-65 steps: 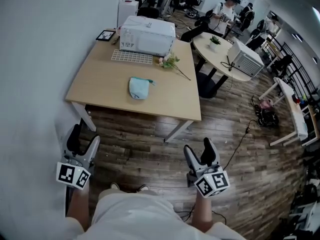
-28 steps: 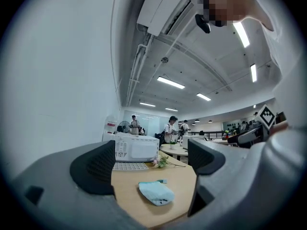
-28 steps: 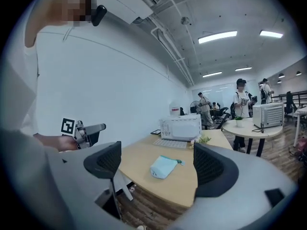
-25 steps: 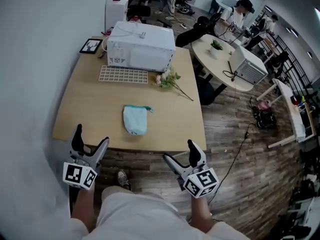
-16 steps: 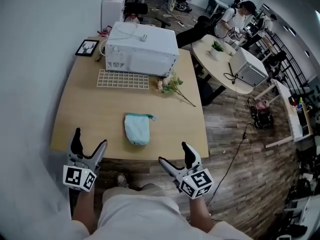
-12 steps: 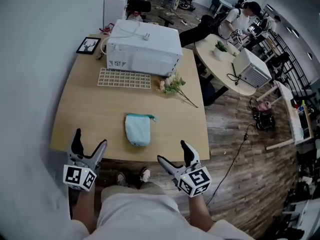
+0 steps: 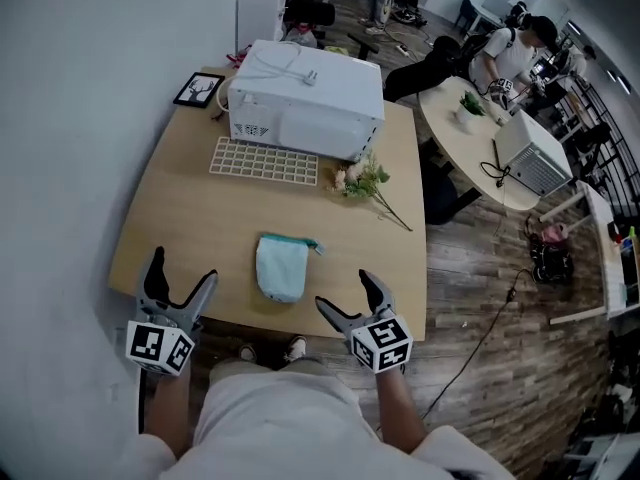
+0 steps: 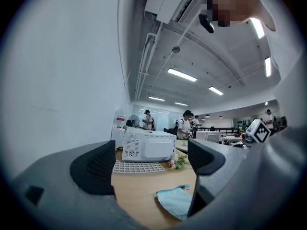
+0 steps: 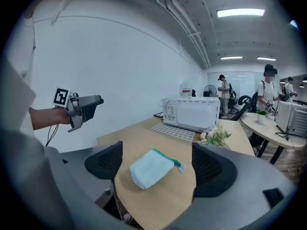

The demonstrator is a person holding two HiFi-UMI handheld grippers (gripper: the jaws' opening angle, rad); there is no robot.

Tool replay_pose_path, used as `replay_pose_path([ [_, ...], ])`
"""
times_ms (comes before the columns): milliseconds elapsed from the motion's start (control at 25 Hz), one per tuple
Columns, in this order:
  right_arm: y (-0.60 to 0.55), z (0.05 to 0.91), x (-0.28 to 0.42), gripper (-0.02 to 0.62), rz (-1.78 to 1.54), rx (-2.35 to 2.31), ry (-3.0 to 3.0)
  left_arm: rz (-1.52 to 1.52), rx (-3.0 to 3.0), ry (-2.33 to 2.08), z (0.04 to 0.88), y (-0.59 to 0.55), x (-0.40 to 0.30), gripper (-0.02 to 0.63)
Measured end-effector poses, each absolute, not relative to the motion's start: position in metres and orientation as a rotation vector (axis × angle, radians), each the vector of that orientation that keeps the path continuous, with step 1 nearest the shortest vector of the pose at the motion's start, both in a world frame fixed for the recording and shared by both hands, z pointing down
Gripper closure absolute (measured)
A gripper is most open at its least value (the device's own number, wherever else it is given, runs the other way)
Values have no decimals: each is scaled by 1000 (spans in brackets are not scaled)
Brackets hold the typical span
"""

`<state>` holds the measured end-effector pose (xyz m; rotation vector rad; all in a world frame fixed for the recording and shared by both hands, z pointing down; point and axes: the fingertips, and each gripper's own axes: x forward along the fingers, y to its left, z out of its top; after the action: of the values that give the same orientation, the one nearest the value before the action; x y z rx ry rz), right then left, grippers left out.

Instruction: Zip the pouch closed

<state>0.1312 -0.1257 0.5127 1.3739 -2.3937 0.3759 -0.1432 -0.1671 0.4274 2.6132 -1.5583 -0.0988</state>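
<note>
Left gripper (image 7: 182, 268): You are holding it at the near left corner of the table (image 7: 180, 203), with the jaws standing wide apart and nothing lying between them.
Right gripper (image 7: 345, 293): You are holding it at the near edge, to the right of the pouch. Its jaws are likewise spread and gripping nothing.
Pouch (image 7: 281, 266): Light blue, it is lying flat on the table near the front edge. It is sitting between the two grippers and a little beyond them, touching neither. Its teal-edged mouth is facing away from you, with a small tag trailing at the right corner. How far the zip is drawn cannot be told.
Grid tray (image 7: 264, 160): White, it is lying beyond the pouch, just in front of the microwave.
Flowers (image 7: 365, 180): They are lying just right of the tray.
Microwave (image 7: 305, 98): White, it is sitting at the far edge.
Picture frame (image 7: 198, 89): It is lying at the far left corner, beside the microwave.
Round table (image 7: 470, 143): It is standing well beyond, with a person (image 7: 515, 53) working at it.
</note>
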Motion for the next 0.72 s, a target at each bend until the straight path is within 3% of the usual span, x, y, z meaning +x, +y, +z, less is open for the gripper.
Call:
replay_pose_path([
  [720, -233, 669, 150, 300, 346, 1098, -2165, 71, 2520, -1682, 441, -166, -134, 141],
])
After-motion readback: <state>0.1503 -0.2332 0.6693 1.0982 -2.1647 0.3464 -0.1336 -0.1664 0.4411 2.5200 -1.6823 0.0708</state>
